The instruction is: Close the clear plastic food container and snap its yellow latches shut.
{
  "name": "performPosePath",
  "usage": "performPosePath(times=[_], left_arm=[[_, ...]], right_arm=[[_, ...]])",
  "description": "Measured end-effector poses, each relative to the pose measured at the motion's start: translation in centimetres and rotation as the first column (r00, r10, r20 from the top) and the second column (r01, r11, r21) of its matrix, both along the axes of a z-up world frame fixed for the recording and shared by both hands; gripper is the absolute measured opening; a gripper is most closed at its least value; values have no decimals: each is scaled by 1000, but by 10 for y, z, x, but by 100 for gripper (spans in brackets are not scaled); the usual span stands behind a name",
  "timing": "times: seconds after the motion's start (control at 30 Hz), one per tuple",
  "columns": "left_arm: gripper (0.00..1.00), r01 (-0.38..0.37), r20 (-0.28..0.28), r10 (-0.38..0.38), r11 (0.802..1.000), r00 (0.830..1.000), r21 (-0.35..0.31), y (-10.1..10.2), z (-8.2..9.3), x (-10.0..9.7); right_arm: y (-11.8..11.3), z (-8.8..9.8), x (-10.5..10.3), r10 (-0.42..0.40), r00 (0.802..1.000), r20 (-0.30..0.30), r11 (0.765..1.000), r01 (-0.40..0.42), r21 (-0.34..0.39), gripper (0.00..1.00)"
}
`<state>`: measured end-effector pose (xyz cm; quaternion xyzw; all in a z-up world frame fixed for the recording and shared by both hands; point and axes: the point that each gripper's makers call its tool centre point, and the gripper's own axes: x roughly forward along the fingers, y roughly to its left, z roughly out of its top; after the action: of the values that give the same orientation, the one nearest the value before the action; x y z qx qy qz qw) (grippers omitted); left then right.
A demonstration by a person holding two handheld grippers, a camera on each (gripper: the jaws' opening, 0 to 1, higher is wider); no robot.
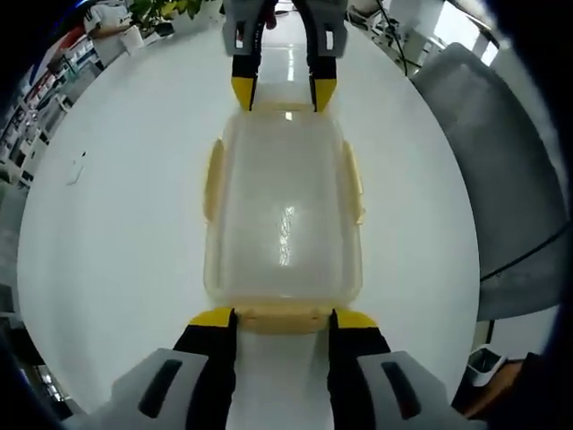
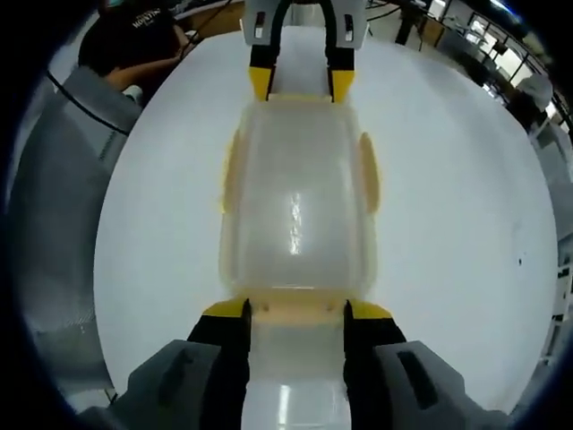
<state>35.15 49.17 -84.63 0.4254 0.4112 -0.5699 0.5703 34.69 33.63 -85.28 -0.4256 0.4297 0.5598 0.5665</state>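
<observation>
A clear plastic food container [image 1: 285, 215] with its lid on lies lengthwise on the round white table [image 1: 116, 233]. Yellow latches [image 1: 213, 179] stick out from both long sides. My left gripper [image 1: 283, 318] is open, and its yellow tips flank the near end latch [image 1: 283, 315]. The right gripper [image 1: 284, 90] stands open at the far end. In the right gripper view the same container [image 2: 297, 197] lies ahead, with side latches [image 2: 369, 170] flared. My right gripper [image 2: 295, 310] straddles its near end latch [image 2: 295, 306], and the left gripper [image 2: 301, 82] is opposite.
A grey chair [image 1: 501, 179] stands beside the table, with a small white bin [image 1: 488, 360] below it. Plants and shelves [image 1: 134, 22] line the far edge. A person in a dark top [image 2: 134, 45] sits behind another grey chair back [image 2: 54, 224].
</observation>
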Motion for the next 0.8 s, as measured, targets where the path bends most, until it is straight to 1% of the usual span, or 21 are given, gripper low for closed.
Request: performPosePath(times=[0.13, 0.27, 0.37, 0.47, 0.53, 0.6, 0.67, 0.73, 0.77, 0.8], left_arm=[[33, -1, -3, 1, 1000, 1000, 1, 1, 0, 1], [33, -5, -2, 5, 1000, 1000, 4, 0, 0, 1], [33, -3, -1, 3, 1000, 1000, 30, 0, 0, 1], [33, -11, -8, 11, 1000, 1000, 24, 1, 0, 1], [33, -17, -19, 17, 1000, 1000, 17, 1, 1, 1], [33, -20, -24, 21, 1000, 999, 14, 0, 1, 1], [33, -14, -17, 14, 1000, 1000, 27, 0, 1, 0], [33, -7, -21, 8, 999, 1000, 40, 1, 1, -1], [33, -12, -35, 14, 999, 999, 50, 3, 1, -3], [33, -12, -35, 14, 999, 999, 52, 4, 1, -4]], right_arm=[[-2, 1, 1, -2, 1000, -1, 1000, 2, -9, 37], [-4, 1, 1, -9, 1000, 0, 1000, 9, 9, 37], [-3, 1, 0, -3, 1000, 2, 1000, 3, 8, 36], [-5, 1, 2, -8, 1000, 2, 999, 8, 37, 36], [-5, 2, 2, -4, 1000, 1, 999, 4, 43, 36], [-4, 2, 2, 3, 1000, 4, 999, -3, 35, 36], [-4, 2, 1, 4, 1000, 8, 999, -4, 33, 36], [-4, 6, -1, 2, 1000, 5, 999, -2, 44, 36], [-2, 11, -2, 2, 1000, 2, 998, -3, 59, 36], [-2, 14, -2, 6, 1000, 4, 998, -7, 68, 36]])
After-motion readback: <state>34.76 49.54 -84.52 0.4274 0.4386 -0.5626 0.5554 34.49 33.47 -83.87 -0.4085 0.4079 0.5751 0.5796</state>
